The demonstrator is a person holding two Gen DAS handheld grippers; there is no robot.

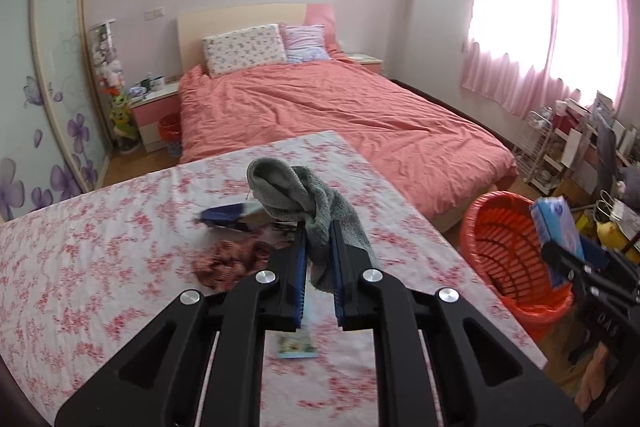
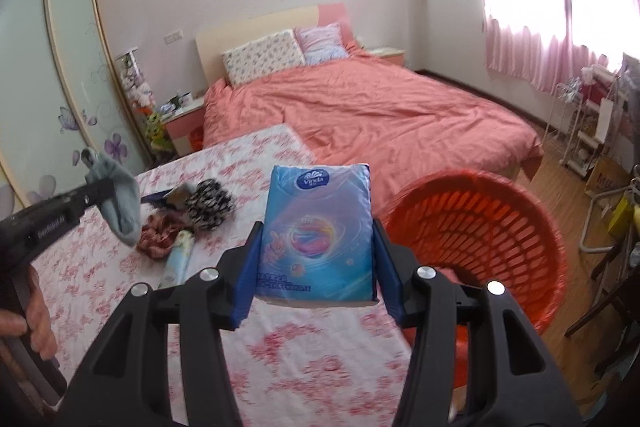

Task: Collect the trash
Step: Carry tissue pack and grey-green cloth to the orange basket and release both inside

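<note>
My left gripper (image 1: 319, 233) is shut on a grey sock (image 1: 298, 197) and holds it above the floral table (image 1: 100, 247); the sock also shows in the right wrist view (image 2: 120, 199). My right gripper (image 2: 316, 231) is shut on a blue tissue pack (image 2: 318, 231), held at the table's right edge beside the orange basket (image 2: 480, 227). In the left wrist view the pack (image 1: 558, 235) sits over the basket (image 1: 508, 247). On the table lie a red patterned cloth (image 2: 156, 233), a black-and-white fuzzy item (image 2: 210, 207), a dark blue wrapper (image 1: 228, 217) and a pale tube (image 2: 178, 261).
A bed with a salmon cover (image 1: 340, 115) stands behind the table. A wardrobe with floral doors (image 1: 48, 87) is at the left. A white rack and clutter (image 1: 560, 147) stand at the right under the pink curtains. A small card (image 1: 296, 347) lies under my left gripper.
</note>
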